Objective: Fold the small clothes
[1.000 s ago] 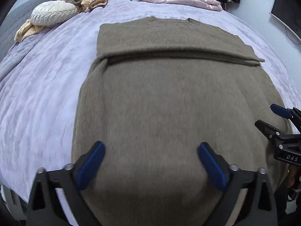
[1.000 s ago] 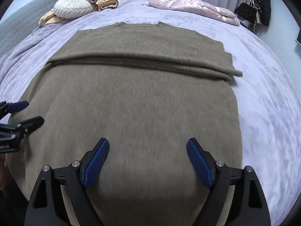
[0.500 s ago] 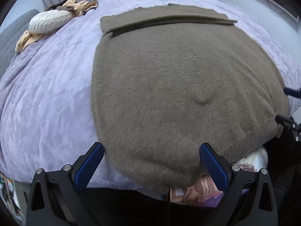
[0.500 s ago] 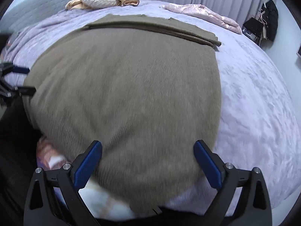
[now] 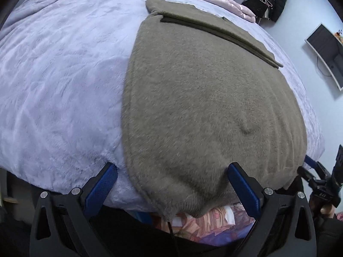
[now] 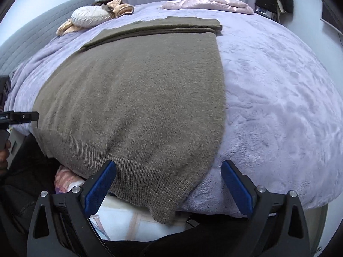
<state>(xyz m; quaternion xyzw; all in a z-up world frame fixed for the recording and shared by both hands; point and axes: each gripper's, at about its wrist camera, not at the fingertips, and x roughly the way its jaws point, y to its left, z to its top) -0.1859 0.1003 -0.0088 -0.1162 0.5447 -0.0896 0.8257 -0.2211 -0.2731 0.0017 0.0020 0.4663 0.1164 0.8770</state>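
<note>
An olive-brown knit sweater (image 5: 203,98) lies flat on the lilac bed (image 5: 53,85), sleeves folded across its far end, ribbed hem hanging over the near bed edge. It also shows in the right wrist view (image 6: 139,96). My left gripper (image 5: 172,184) is open, its blue pads either side of the sweater's near left hem corner. My right gripper (image 6: 168,182) is open, straddling the near right hem corner. Neither holds the cloth. The right gripper also shows at the right edge of the left wrist view (image 5: 317,175); the left gripper at the left edge of the right wrist view (image 6: 19,115).
A pink quilted jacket (image 6: 205,2) lies at the far end of the bed. A white round cushion (image 6: 92,17) and beige clothes (image 6: 120,8) sit far left by the grey headboard (image 6: 32,32). A monitor (image 5: 325,53) hangs on the right wall. Patterned fabric (image 5: 214,220) shows below the bed edge.
Both grippers have pulled back and down from over the sweater's middle to its near hem at the bed edge, each now at a hem corner. The sweater has not moved.
</note>
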